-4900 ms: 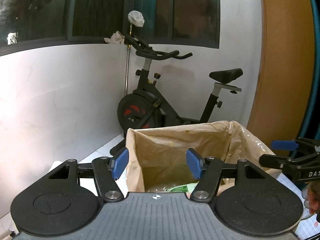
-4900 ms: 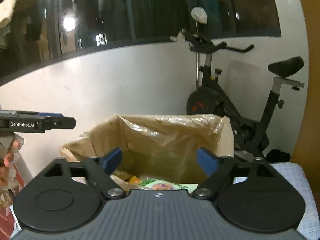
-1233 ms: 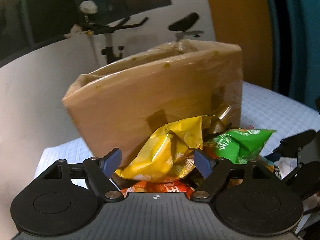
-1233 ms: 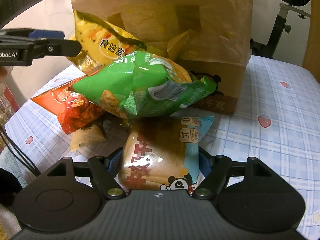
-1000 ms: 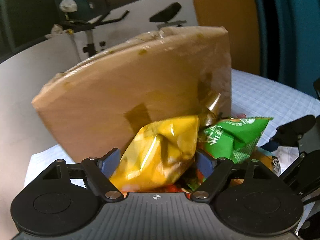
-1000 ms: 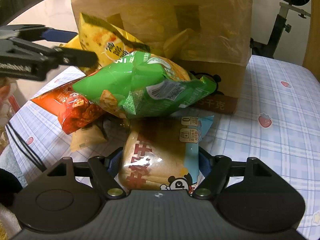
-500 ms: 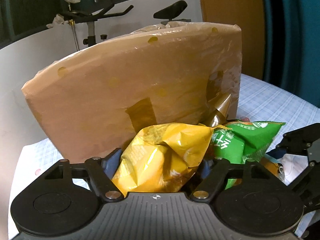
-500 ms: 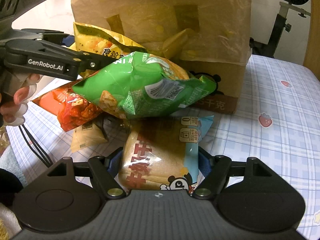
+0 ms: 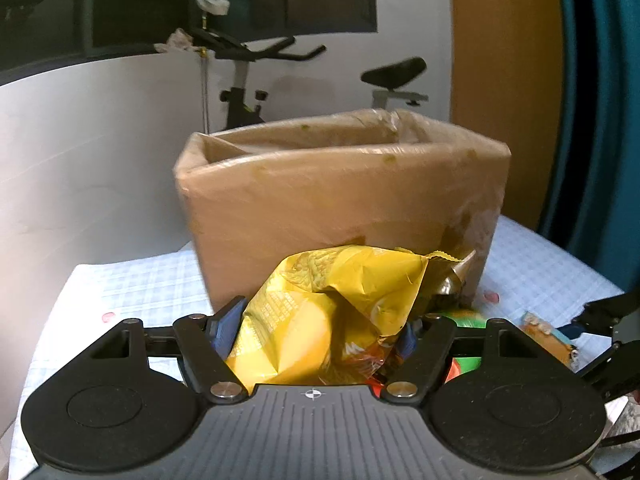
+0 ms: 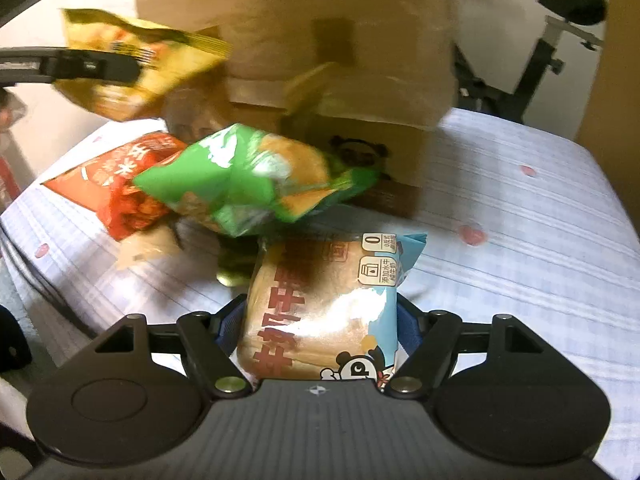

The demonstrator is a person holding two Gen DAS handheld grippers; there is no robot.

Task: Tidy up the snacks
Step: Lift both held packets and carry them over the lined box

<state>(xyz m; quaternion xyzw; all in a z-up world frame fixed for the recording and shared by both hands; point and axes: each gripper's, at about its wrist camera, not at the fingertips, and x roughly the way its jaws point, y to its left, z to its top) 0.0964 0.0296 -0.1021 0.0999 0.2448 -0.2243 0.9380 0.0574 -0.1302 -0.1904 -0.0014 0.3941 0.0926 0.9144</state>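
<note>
My left gripper [image 9: 316, 330] is shut on a yellow chip bag [image 9: 332, 312] and holds it lifted in front of the brown cardboard box [image 9: 344, 200]; the bag also shows in the right wrist view [image 10: 132, 64], raised at upper left. My right gripper [image 10: 320, 320] is shut on a bread packet [image 10: 324, 308] with a blue end, above the checked tablecloth [image 10: 520, 240]. A green snack bag [image 10: 248, 180] and a red snack bag [image 10: 116, 184] lie in front of the box [image 10: 360, 60].
A small tan packet [image 10: 140, 248] lies beside the red bag. An exercise bike [image 9: 256, 80] stands behind the table by the white wall. An orange panel and teal curtain [image 9: 592, 100] are at the right.
My left gripper has closed on the yellow bag and lifted it off the pile. My right gripper has lifted the bread packet. The green bag has slid down.
</note>
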